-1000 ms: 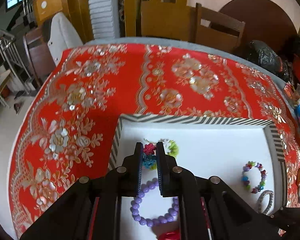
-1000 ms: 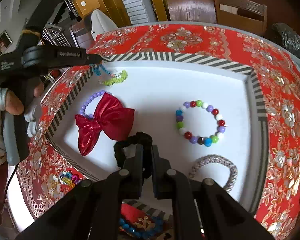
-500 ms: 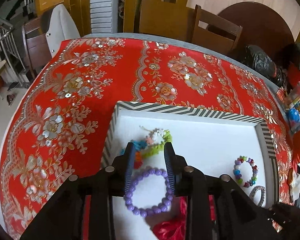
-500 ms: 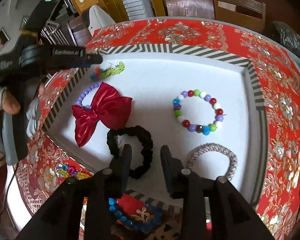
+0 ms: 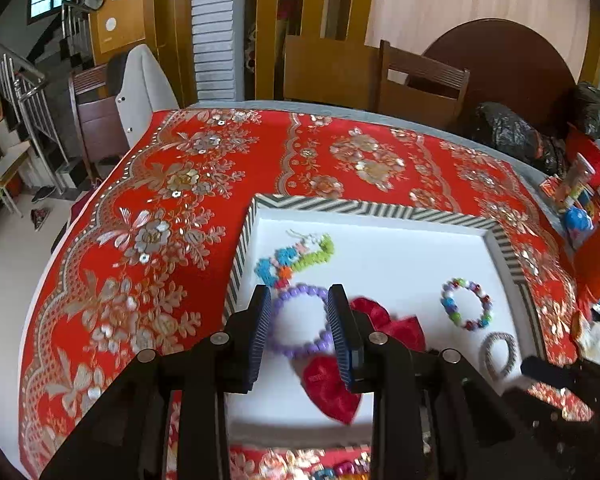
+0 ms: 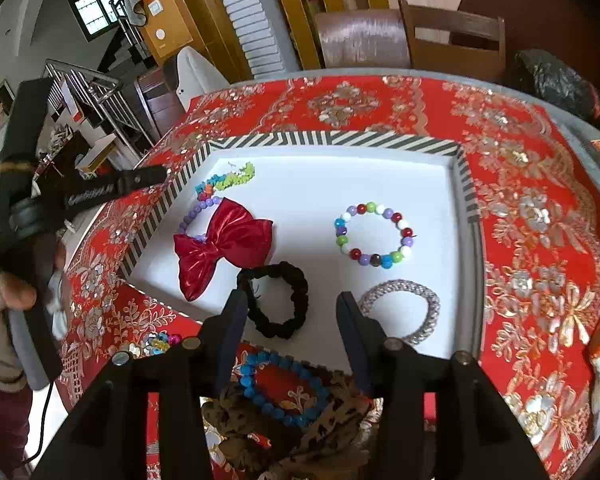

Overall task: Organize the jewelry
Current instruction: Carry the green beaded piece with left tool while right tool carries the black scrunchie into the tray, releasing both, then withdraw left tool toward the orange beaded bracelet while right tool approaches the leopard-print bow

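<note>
— Both hand-held grippers have let go and pulled back from the tray (image 6: 332,138) since a second ago. Then the right hand-held gripper (image 6: 290,322) was pinched on the black scrunchie (image 6: 278,300) and the left hand-held gripper (image 5: 298,330) on the bead string (image 5: 296,256). Now both pieces lie loose on the white floor.

— So the jaws are empty?

— Yes. The right pair has just been opening, and nothing sits between the pads. The scrunchie lies flat beyond them. The left pair is parted about a third of its range, and the purple bracelet (image 5: 300,324) only shows through the gap from below, untouched.

— What's in the tray so far?

— Bead string in the far left corner, purple bracelet just near of it, and the red bow (image 6: 220,248) overlapping that bracelet. The scrunchie sits beside the bow. The mixed-colour bracelet (image 6: 374,236) is out in the middle, the silver bangle (image 6: 402,310) near the front right.

— Then that drop-off is finished.

— I'd judge so. Still out on the surface (image 6: 520,184) are a blue bracelet (image 6: 284,386) right under the right jaws and a small bright bead cluster (image 6: 160,342) by the front left of the tray. Next, I'd guess, the right one dips to the blue bracelet, closing across one side of the ring.

— And the hands?

— Both point steeply downward over the near edge. A hand (image 6: 18,292) wraps the left handle.
</note>
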Available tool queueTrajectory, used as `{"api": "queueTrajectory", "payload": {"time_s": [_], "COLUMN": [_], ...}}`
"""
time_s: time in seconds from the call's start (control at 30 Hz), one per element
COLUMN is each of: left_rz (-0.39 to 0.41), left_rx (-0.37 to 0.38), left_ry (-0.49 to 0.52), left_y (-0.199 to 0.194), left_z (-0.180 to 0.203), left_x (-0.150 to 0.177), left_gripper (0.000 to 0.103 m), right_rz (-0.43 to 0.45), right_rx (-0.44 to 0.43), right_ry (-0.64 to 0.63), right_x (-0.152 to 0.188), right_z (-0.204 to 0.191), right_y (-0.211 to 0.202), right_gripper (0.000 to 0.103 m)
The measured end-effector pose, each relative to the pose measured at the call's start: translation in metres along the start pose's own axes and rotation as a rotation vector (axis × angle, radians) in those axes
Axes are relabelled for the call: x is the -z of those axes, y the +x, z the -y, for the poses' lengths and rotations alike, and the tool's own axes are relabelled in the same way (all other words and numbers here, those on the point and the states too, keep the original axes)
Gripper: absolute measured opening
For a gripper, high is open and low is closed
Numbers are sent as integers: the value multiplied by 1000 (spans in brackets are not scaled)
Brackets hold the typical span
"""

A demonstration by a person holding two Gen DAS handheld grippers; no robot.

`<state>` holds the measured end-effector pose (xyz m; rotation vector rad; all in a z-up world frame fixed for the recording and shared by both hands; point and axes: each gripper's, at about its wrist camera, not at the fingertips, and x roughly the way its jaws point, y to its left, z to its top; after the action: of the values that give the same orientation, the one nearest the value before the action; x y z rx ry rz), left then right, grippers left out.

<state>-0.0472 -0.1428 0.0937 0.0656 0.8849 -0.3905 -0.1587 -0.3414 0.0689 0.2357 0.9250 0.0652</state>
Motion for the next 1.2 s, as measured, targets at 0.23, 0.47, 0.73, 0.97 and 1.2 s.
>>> {"api": "queueTrajectory", "payload": {"time_s": [0.23,0.47,0.73,0.97,1.2], "left_rz": [30,53,31,2,-62], "left_rx": [-12,-11,12,31,78], "left_ry": [18,55,42,28,-37], "left_y": [-23,-42,-53,-60,-61], "left_z": [11,28,29,23,-3], "left_x": [22,41,61,76,87], "left_gripper": [26,26,26,26,27], "right_rz": [32,44,39,14,-56], "right_rx": [29,41,61,59,-17], "right_ry": [-19,-31,-18,14,33], "right_x": [9,25,44,61,81], "right_z": [-3,0,11,23,20], "right_y": [-23,-44,-61,-62,-50], "right_gripper": [50,53,53,53,53]}}
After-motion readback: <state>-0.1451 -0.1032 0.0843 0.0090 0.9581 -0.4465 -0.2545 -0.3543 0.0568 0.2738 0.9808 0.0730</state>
